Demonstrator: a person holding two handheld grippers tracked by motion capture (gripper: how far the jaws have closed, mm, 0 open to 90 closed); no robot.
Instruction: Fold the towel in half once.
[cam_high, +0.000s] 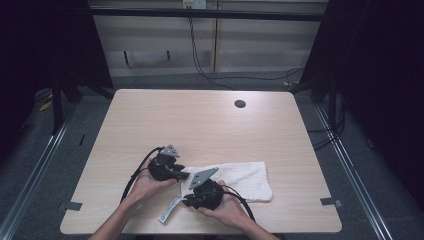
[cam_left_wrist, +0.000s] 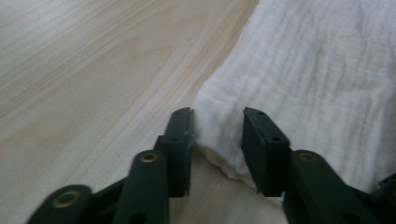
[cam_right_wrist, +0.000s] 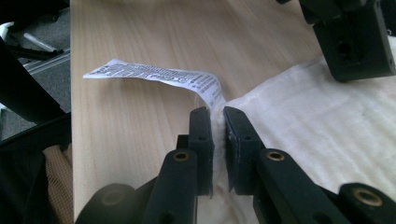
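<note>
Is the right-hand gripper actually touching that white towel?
Touching. The right gripper view shows the right gripper with both jaws pressed on the edge of the white towel, beside its label.

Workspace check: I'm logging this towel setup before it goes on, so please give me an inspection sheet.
Surface: light wood table, round hole near the far edge.
Job's things: white towel lying flat at the near edge; printed care label at its corner.
Clutter: nothing seen.
Grippers: right claw pinched shut on the towel corner by the label; left claw straddles a towel corner, pads not clearly pressing.
Cables: black cable trailing from the left claw; more on the floor.
Surroundings: dark room, pale cabinets behind.
</note>
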